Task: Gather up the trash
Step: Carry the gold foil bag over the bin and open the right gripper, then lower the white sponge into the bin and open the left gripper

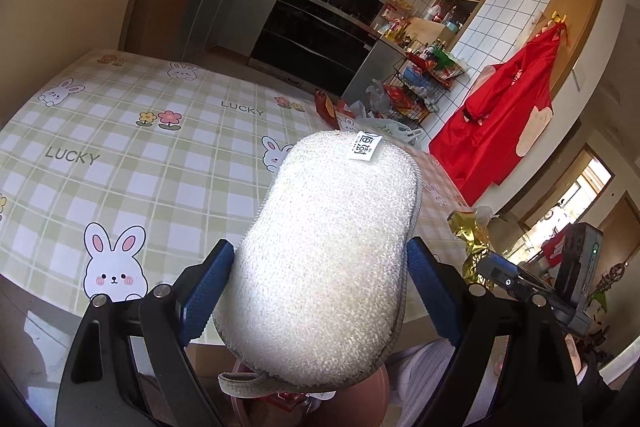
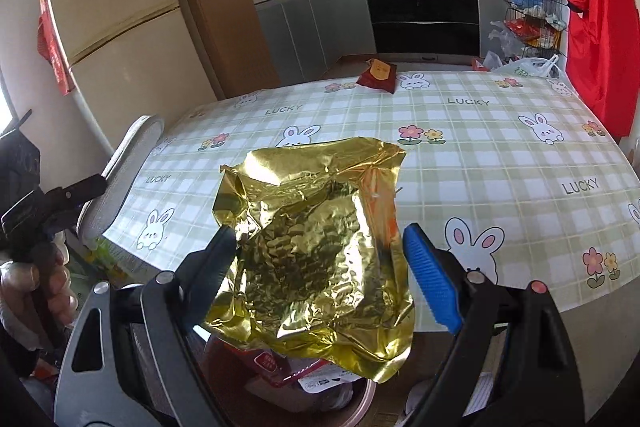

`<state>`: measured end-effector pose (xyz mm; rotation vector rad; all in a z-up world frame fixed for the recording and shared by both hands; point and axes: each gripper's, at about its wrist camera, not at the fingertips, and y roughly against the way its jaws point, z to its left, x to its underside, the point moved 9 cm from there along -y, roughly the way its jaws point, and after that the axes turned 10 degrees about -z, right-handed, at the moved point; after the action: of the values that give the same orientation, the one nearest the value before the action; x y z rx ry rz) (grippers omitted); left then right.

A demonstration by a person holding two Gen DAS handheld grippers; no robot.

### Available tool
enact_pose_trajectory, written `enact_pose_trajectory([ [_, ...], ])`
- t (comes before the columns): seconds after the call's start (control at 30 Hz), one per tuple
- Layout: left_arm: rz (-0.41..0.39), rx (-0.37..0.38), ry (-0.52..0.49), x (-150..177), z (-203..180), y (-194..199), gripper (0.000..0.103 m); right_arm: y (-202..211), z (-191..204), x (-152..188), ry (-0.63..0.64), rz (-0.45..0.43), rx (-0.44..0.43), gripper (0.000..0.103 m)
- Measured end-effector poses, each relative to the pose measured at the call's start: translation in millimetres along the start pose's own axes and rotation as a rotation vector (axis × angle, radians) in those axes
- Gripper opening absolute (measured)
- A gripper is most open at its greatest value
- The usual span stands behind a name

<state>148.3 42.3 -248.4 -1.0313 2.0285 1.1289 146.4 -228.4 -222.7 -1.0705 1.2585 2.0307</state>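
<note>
A white oval sponge with a small label stands between the blue pads of my left gripper, which is shut on its sides. My right gripper is shut on a crumpled gold foil wrapper, which hangs in the air at the near edge of the table. Under both grippers sits a pinkish bin with red-and-white packets inside. A red packet lies at the table's far edge. The gold wrapper and the right gripper also show at the right of the left wrist view.
The table wears a green checked cloth with rabbits. A white plastic bag lies at its far right corner. Beyond are a cream fridge, a black stove, a wire rack of goods and a hanging red apron.
</note>
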Motion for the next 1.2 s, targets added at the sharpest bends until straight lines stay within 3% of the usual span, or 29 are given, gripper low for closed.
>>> enact_pose_trajectory([
  [0.4, -0.048, 0.013, -0.023, 2, -17, 48, 0.085, 33, 62, 22, 0.086, 0.042, -0.125, 0.085],
  [0.6, -0.052, 0.018, -0.024, 6, -18, 54, 0.085, 31, 82, 34, 0.173, 0.077, -0.149, 0.086],
  [0.77, -0.042, 0.018, -0.014, 9, -14, 51, 0.085, 21, 88, 45, 0.173, 0.134, -0.171, 0.088],
  [1.0, -0.02, 0.018, -0.006, 14, -10, 43, 0.085, 12, 88, 57, 0.173, 0.173, -0.152, 0.094],
  [1.2, 0.011, 0.038, -0.018, 23, -15, 38, 0.085, 18, 58, 33, 0.113, 0.065, -0.03, 0.097],
])
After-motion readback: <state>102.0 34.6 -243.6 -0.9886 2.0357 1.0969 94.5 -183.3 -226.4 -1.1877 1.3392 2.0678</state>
